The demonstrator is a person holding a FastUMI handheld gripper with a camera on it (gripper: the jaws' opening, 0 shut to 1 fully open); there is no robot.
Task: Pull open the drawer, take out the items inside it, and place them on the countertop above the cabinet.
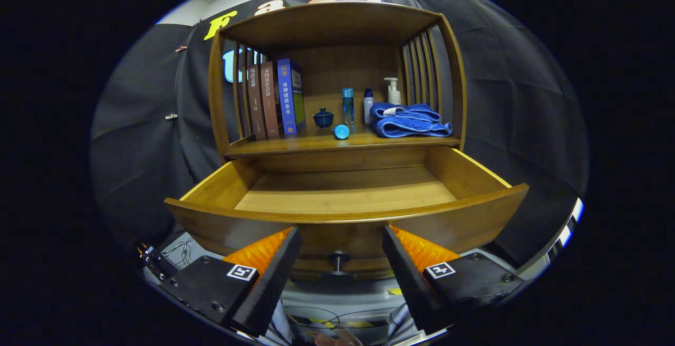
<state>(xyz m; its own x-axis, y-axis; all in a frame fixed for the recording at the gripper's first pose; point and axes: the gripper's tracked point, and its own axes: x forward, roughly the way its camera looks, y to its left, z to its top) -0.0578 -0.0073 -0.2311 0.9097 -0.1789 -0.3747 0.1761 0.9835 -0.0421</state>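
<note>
- Drawer [345,198] pulled well out of the cabinet [337,71], its curved front just beyond the fingertips, bare wooden floor showing inside with nothing visible on it.
- Gripper [341,240] hanging in front of the drawer face, fingers spread wide and holding nothing.
- Small dark knob [338,258] centred low on the drawer front, sitting in the gap between the 2 fingers, touched by neither.
- Countertop [295,143] above the drawer carrying 3 upright books [274,98] at one side, then a small lidded cup [323,118], a tall blue bottle [347,106], a round blue cap [341,132] lying near the shelf edge, a white bottle [368,106], a pump bottle [393,91] and a folded blue towel [408,120].
- Judging by the empty drawer, emptying step looks finished; which shelf items came from it cannot be told.
- Handling guesses: towel soft and light, best pinched across the folded stack; bottles stiff, smooth, probably slippery, best taken around the body; cup likely ceramic and fragile, loose lid apt to slide; cap small, prone to roll.
- Drawer itself stiff and fairly heavy, likely sliding straight; only sensible hold the knob, pinched from both sides.
</note>
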